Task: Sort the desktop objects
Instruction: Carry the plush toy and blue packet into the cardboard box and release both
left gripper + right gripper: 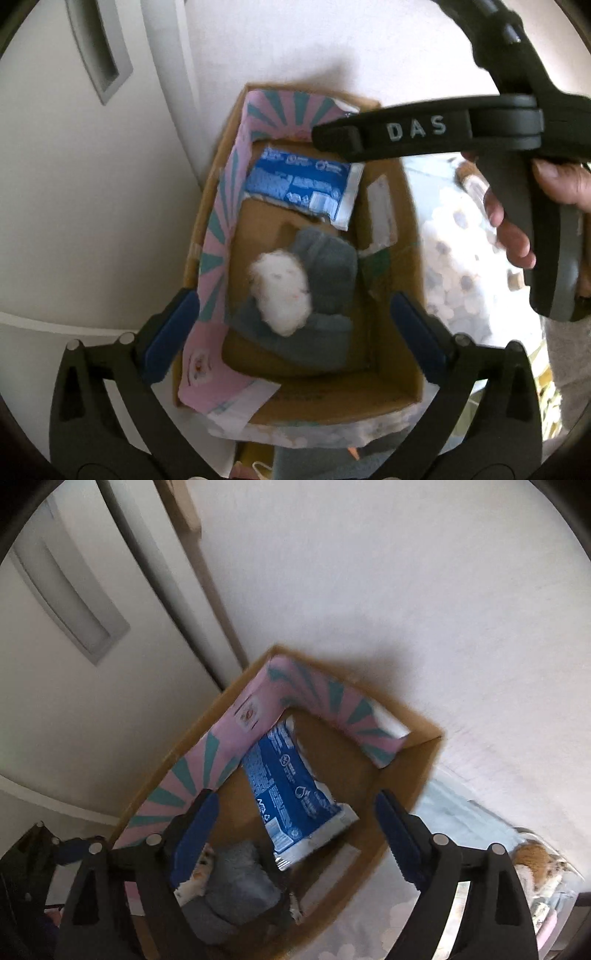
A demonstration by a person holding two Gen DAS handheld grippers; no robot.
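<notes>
Two grippers hang over one open cardboard box (391, 229). The left gripper (295, 332) has its jaws spread wide, straddling the box's width, with nothing between them; the right gripper (295, 834) is likewise wide open and empty above the box's middle. In the left wrist view the right gripper's black finger marked DAS reaches over the far rim. Inside, a pink-and-teal sheet (236, 177) lines the left and far walls. A blue packet (301, 184) lies at the far end; a white fluffy toy (282, 295) rests on a grey cloth (325, 266) nearer, with bare floor between. The box stands just beside a white wall (369, 590) and a pale door (74, 664), on a patterned cover (458, 266).
</notes>
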